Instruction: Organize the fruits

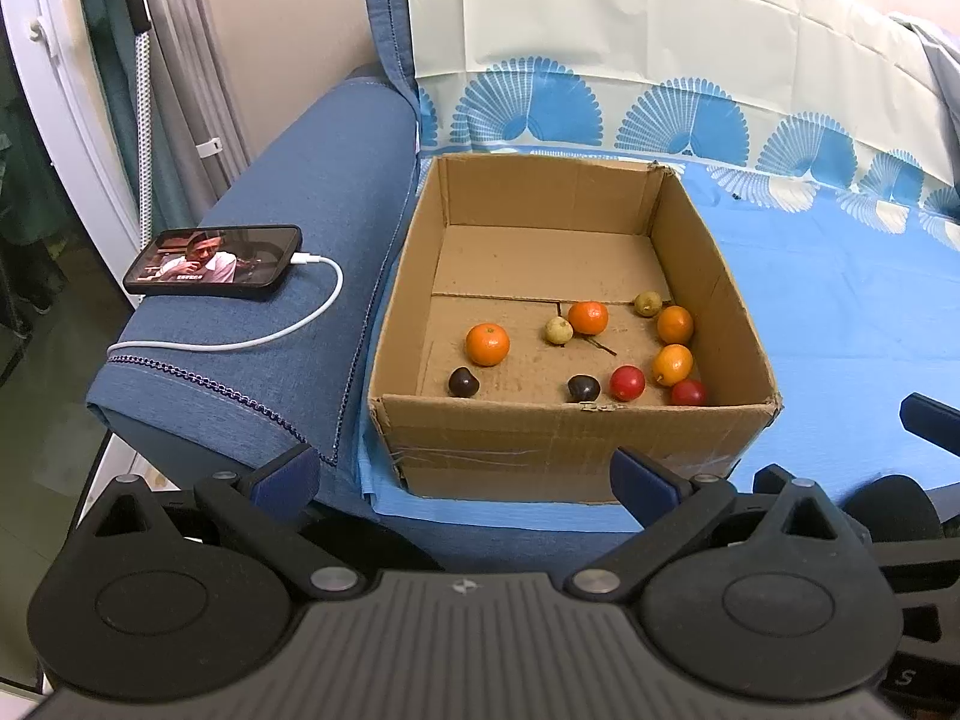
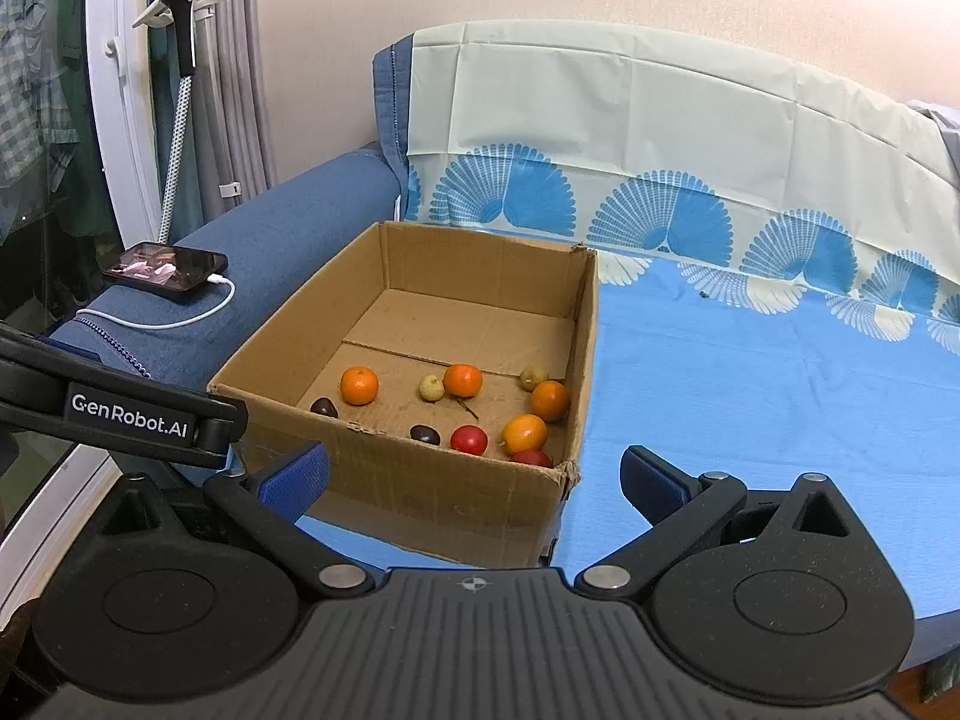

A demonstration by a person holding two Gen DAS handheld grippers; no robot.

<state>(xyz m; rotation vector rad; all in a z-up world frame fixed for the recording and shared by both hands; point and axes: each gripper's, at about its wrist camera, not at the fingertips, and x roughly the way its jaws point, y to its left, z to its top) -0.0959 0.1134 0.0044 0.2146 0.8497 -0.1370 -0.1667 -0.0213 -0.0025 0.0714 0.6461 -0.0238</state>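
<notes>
An open cardboard box (image 1: 540, 450) (image 2: 420, 486) rests on a blue sheet and holds several small fruits. Among them are an orange (image 1: 488, 344) (image 2: 359, 385) at the left, two dark plums (image 1: 463, 383) (image 1: 579, 388), two red fruits (image 1: 627, 383) (image 2: 468, 439), pale green ones (image 1: 558, 330) and more oranges (image 1: 672, 363) at the right. My left gripper (image 1: 465, 477) is open in front of the box's near wall, holding nothing. My right gripper (image 2: 474, 480) is open too, at the box's near right corner. Neither touches any fruit.
A phone (image 1: 213, 264) (image 2: 165, 265) with a white charging cable (image 1: 270, 336) lies on the blue sofa arm (image 1: 282, 240) left of the box. A patterned cover drapes the backrest (image 1: 660, 60). The blue sheet (image 2: 750, 390) stretches to the right. Curtains and a white frame stand at far left.
</notes>
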